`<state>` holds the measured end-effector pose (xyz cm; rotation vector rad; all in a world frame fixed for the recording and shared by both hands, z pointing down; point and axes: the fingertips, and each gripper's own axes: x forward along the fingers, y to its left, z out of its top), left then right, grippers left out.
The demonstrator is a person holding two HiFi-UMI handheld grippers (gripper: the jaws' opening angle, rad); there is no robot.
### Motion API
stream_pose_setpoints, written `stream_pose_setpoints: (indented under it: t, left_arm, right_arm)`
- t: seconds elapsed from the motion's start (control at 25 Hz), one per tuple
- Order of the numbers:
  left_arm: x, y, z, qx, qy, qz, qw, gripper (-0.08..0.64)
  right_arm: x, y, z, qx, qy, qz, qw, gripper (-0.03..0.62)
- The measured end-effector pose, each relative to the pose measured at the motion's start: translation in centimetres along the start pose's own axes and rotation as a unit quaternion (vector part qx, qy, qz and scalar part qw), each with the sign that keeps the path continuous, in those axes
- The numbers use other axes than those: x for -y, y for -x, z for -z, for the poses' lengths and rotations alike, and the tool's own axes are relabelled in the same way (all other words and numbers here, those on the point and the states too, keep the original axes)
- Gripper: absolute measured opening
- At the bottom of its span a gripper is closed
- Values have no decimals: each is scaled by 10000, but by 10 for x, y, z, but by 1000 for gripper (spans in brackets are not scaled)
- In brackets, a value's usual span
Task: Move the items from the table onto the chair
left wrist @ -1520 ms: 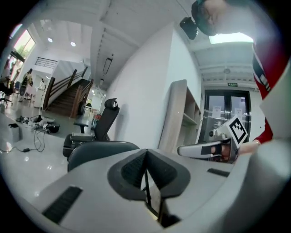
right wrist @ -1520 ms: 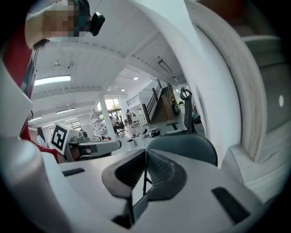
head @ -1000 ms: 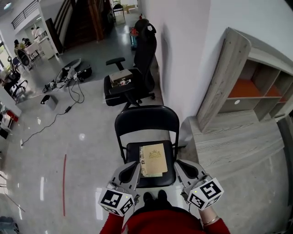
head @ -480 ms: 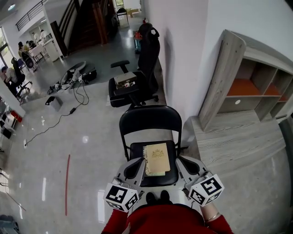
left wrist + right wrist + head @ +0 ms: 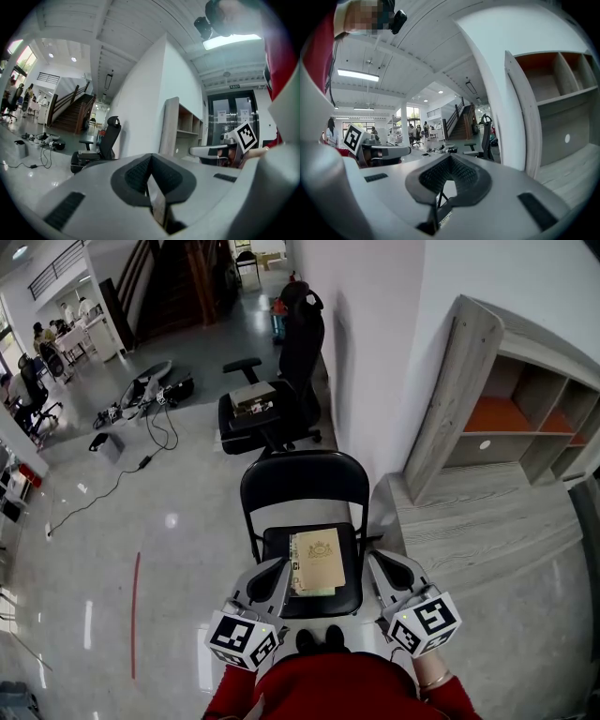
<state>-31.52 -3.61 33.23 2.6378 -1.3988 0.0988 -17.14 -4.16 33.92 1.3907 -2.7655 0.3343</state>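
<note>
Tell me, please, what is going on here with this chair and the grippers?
A person stands facing a black folding chair, a gripper in each hand. A tan booklet lies on its seat. The left gripper and right gripper hover at the seat's front corners, fingers shut, holding nothing.

Bright, even indoor light from ceiling strip lights [image 5: 232, 41], glare spots on glossy floor [image 5: 169, 519], heavy fisheye warp with dark vignetted corners, near jaws soft.
</note>
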Motion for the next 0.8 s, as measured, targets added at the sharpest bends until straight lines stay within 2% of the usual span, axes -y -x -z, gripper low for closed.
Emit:
stream_pose_setpoints:
  t: [0.8]
  left_arm:
    - [-20, 4, 5, -96, 118, -156, 9998, 11]
  right_arm:
    - [-3, -10, 1, -18, 100, 74, 9999, 12]
